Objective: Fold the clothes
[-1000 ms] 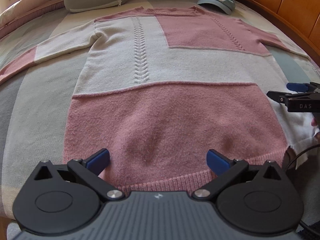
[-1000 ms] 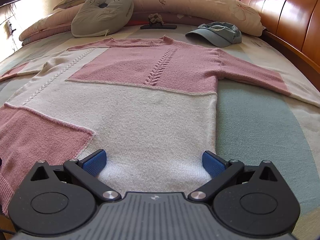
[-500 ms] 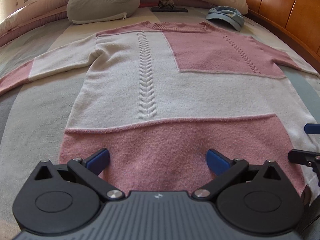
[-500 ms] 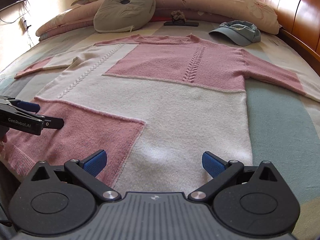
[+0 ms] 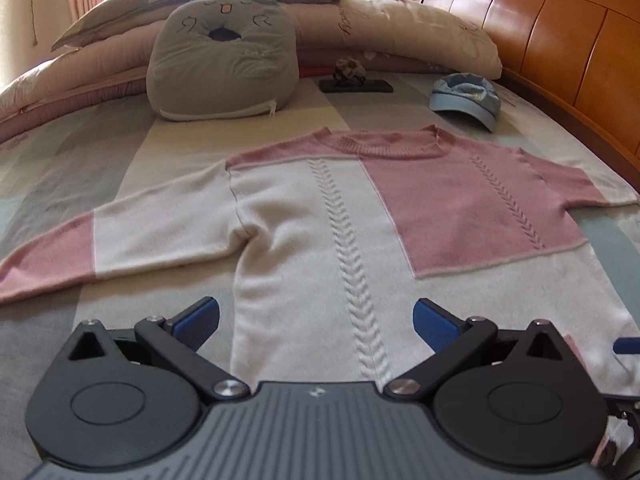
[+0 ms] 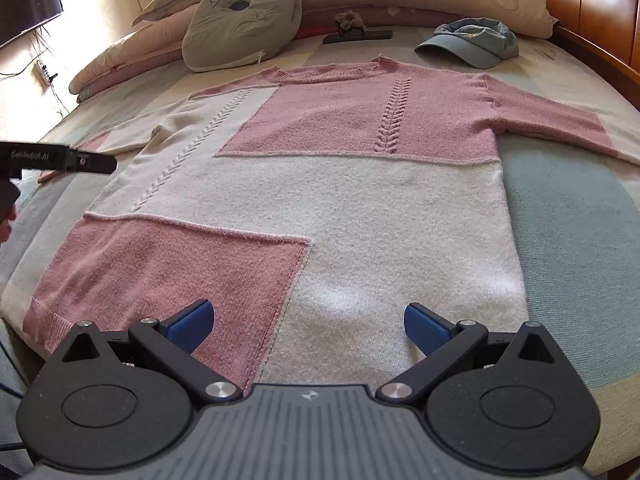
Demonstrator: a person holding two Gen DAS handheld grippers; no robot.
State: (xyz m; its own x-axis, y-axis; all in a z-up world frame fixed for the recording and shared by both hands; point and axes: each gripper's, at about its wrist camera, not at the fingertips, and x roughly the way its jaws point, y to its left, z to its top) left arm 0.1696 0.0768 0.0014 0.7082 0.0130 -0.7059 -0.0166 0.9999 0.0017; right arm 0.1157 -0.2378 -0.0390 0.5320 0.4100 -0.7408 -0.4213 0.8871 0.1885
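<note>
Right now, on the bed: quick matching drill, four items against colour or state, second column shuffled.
Items:
1. sweater
2. cap
3. cushion
4. right gripper

Descriptions:
A. grey-green, printed face
B. open, holding nothing
C. pink and cream, spread flat
D. light blue, near the headboard

Pairs: 1-C, 2-D, 3-A, 4-B
</note>
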